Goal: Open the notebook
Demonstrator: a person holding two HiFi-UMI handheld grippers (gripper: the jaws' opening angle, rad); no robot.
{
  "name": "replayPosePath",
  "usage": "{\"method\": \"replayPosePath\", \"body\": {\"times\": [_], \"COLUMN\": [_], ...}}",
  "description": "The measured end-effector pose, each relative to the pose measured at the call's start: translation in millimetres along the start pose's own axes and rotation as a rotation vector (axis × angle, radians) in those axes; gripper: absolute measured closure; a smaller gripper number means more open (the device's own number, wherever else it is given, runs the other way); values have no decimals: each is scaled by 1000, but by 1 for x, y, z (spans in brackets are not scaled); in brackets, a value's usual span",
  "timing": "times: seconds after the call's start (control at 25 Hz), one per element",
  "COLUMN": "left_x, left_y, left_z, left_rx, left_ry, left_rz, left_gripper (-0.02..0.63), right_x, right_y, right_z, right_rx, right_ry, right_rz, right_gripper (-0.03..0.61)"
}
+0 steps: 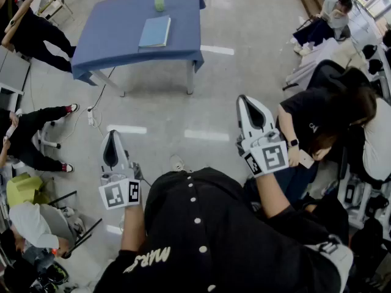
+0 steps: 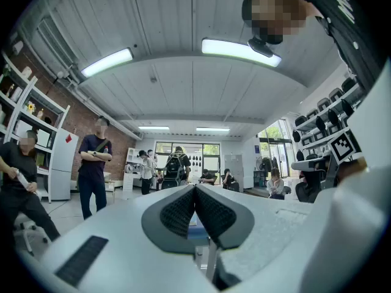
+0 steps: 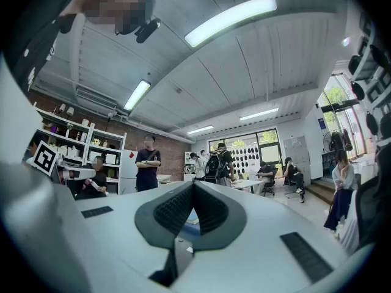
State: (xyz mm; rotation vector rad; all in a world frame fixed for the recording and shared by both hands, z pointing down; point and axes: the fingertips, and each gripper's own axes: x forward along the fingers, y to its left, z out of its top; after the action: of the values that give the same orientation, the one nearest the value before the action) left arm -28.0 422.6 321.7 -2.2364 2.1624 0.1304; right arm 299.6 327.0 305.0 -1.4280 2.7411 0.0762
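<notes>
A closed light-blue notebook (image 1: 154, 31) lies flat on the table under a blue cloth (image 1: 110, 41), far ahead across the floor. My left gripper (image 1: 112, 135) and right gripper (image 1: 247, 99) are held level near my chest, well short of the table, pointing toward it. Both stand shut with nothing between the jaws. In the left gripper view the left gripper (image 2: 195, 188) has its ribbed pads pressed together at the tips, and a strip of blue table (image 2: 197, 232) shows below them. The right gripper (image 3: 194, 185) looks the same in the right gripper view.
A green cup (image 1: 159, 2) stands on the table behind the notebook. Seated people ring the floor at left (image 1: 30, 145) and right (image 1: 324, 121). A person stands with folded arms (image 2: 93, 163) ahead left; shelves (image 3: 73, 151) line the brick wall.
</notes>
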Motion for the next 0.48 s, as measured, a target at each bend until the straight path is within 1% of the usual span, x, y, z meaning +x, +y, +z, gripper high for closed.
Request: {"method": "replayPosePath", "body": {"times": [0.16, 0.32, 0.48], "left_x": [1, 2, 4], "left_y": [-1, 1, 5], "left_z": [-1, -2, -5], "left_rx": [0, 1, -4], "left_ry": [2, 1, 7], "left_rz": [1, 3, 3], "left_gripper": [611, 611, 611], "right_x": [2, 1, 7], "right_y": [0, 2, 11], "right_z": [0, 2, -3], "right_rx": [1, 51, 42], "right_ry": [-3, -38, -19], "right_rz": [0, 24, 47], "right_gripper": [580, 580, 577]}}
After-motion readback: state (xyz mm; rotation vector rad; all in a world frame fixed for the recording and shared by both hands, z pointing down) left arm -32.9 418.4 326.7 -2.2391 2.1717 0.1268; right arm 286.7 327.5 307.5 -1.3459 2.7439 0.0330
